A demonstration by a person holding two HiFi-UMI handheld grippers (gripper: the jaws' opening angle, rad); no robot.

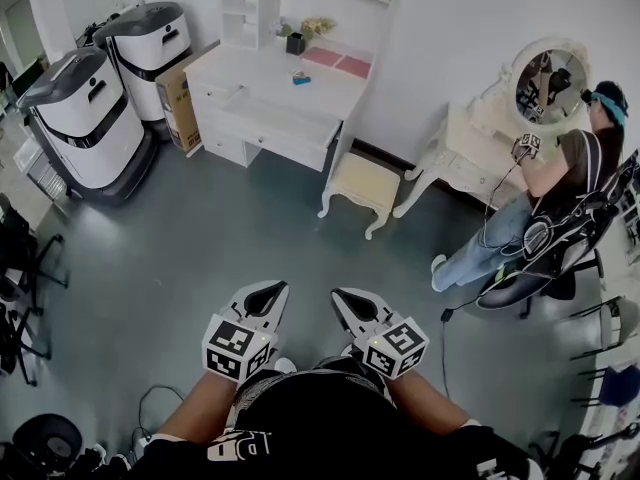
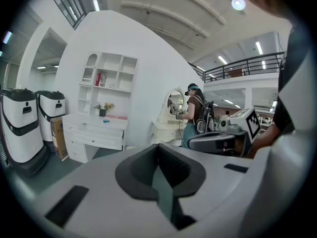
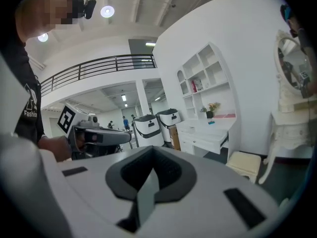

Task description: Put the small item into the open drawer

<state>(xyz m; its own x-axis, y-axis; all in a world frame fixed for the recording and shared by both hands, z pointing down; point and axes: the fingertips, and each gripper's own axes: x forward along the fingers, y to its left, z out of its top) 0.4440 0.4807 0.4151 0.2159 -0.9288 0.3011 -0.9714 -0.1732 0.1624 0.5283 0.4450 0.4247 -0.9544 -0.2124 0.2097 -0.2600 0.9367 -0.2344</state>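
Note:
A small blue item (image 1: 301, 79) lies on top of the white desk (image 1: 250, 68) at the far side of the room. Below the desktop a wide drawer (image 1: 270, 120) stands pulled out. Both grippers are held close to my body, far from the desk. My left gripper (image 1: 268, 290) is shut with nothing between its jaws, and my right gripper (image 1: 345, 296) is shut and empty too. In the left gripper view the left gripper (image 2: 158, 150) points toward the desk, where the blue item (image 2: 105, 121) shows as a speck. The right gripper view shows the right gripper (image 3: 151, 150) and the blue item (image 3: 212, 122) too.
Two white machines (image 1: 80, 118) (image 1: 150, 33) and a cardboard box (image 1: 180, 93) stand left of the desk. A cream stool (image 1: 360, 180) sits at the desk's right end. A seated person (image 1: 560, 188) works at a white vanity (image 1: 470, 158) on the right. Grey floor lies between me and the desk.

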